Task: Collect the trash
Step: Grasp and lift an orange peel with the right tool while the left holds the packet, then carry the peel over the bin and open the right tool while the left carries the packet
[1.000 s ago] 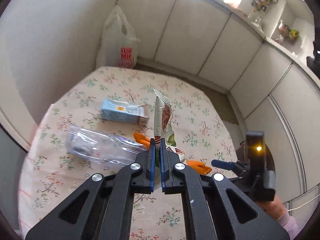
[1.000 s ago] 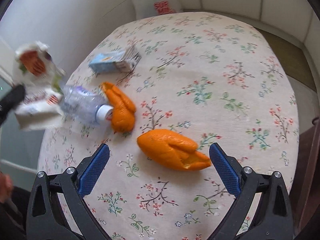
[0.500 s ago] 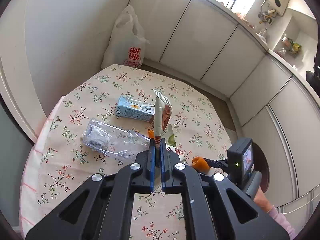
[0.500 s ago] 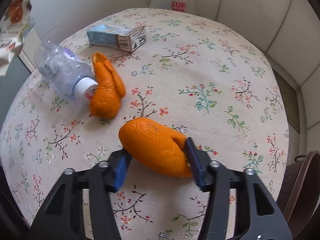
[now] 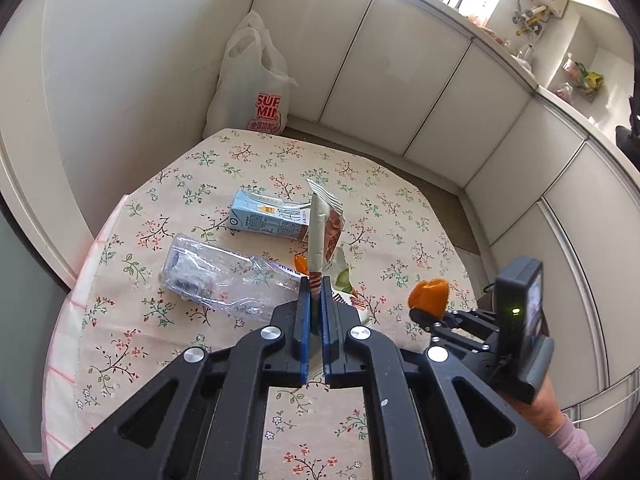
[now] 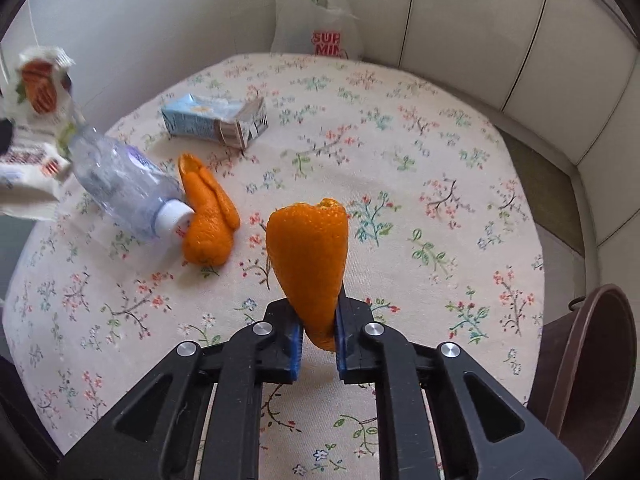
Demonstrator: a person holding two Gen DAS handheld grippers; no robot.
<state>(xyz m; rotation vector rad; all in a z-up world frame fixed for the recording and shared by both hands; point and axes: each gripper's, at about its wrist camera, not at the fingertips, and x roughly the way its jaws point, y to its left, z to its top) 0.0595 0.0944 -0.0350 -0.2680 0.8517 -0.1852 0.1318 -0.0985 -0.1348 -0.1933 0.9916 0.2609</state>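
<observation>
Round tabletop (image 6: 440, 152) under floral cloth. White plastic carrier bag with red lettering (image 6: 320, 28) on floor beyond tabletop edge, 12 o'clock. Crushed clear plastic bottle with white cap (image 6: 128, 192) lying at 9 o'clock, cap touching loose orange peel (image 6: 208, 220). Flattened light-blue drink carton (image 6: 216, 120) at 11 o'clock. Left tool (image 5: 315, 284) clamped tight on white snack wrapper (image 5: 322, 232), wrapper upright, off tabletop. Right tool (image 6: 316, 320) jaws just closing, pads gripping large orange peel piece (image 6: 308, 256), lifted clear of cloth.
</observation>
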